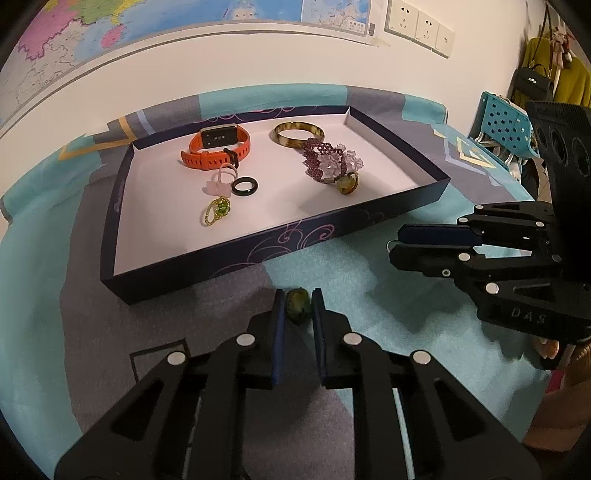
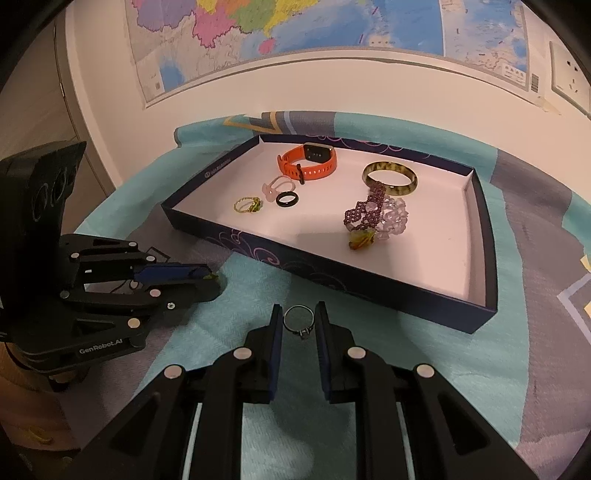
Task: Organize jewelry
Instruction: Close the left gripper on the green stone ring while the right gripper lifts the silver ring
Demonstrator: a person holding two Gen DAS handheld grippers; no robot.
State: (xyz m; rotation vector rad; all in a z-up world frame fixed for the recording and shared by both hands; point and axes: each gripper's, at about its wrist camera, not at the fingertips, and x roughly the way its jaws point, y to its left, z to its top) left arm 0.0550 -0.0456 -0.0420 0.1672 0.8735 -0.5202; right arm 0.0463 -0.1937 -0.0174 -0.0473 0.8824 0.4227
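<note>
My left gripper (image 1: 298, 297) points down at the cloth just before the tray, shut on a green stone ring (image 1: 297, 311) that sits between its blue pads. My right gripper (image 2: 298, 311) is shut on a thin silver ring (image 2: 299, 322) with a small setting, held upright. Each gripper also shows side-on in the other's view: the right gripper (image 1: 393, 244) and the left gripper (image 2: 216, 278). The dark blue tray (image 1: 258, 254) holds an orange watch (image 1: 216, 147), a horn-coloured bangle (image 1: 299, 133), a purple bead bracelet (image 1: 325, 162), a black ring (image 1: 244, 186), a pink ring (image 1: 221, 181), a green beaded ring (image 1: 216, 210) and an amber ring (image 1: 347, 183).
A teal and grey patterned cloth (image 2: 406, 369) covers the table. The tray's near wall (image 2: 332, 273) stands low just beyond both grippers. Behind is a white wall with a map (image 2: 295, 29) and sockets (image 1: 417, 22). A blue perforated chair (image 1: 502, 122) stands at the right.
</note>
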